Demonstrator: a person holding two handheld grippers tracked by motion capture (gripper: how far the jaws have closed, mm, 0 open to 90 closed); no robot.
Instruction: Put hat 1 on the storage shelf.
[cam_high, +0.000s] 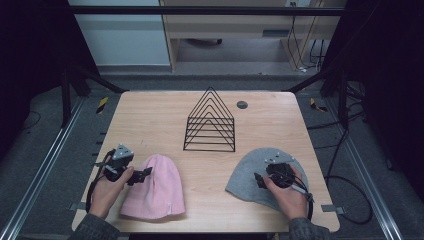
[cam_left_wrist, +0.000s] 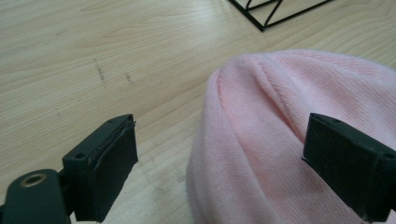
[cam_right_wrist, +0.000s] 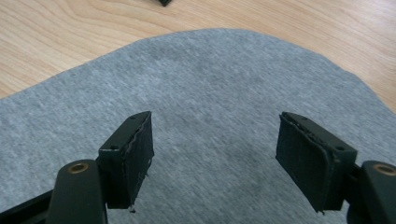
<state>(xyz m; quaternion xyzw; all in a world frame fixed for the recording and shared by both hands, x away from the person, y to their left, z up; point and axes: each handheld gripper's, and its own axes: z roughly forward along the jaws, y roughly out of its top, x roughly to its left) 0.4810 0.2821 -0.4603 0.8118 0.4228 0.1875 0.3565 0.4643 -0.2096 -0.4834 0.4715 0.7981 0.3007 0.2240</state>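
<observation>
A pink knit hat (cam_high: 155, 190) lies flat near the table's front left. My left gripper (cam_high: 141, 175) is at its left edge, held by a hand. In the left gripper view the left gripper (cam_left_wrist: 224, 158) is open, one jaw over bare wood and the other over the pink hat (cam_left_wrist: 280, 112), whose rounded edge lies between them. A grey knit hat (cam_high: 247, 175) lies flat at the front right. My right gripper (cam_high: 260, 179) hovers over it. In the right gripper view the right gripper (cam_right_wrist: 215, 158) stands open above the grey hat (cam_right_wrist: 210, 79), gripping nothing.
A black wire rack (cam_high: 210, 122) of triangular dividers stands at the middle of the wooden table (cam_high: 150, 115), behind both hats. A small round grey cap (cam_high: 242, 104) sits in the tabletop to its right. Cables trail on the floor at the right.
</observation>
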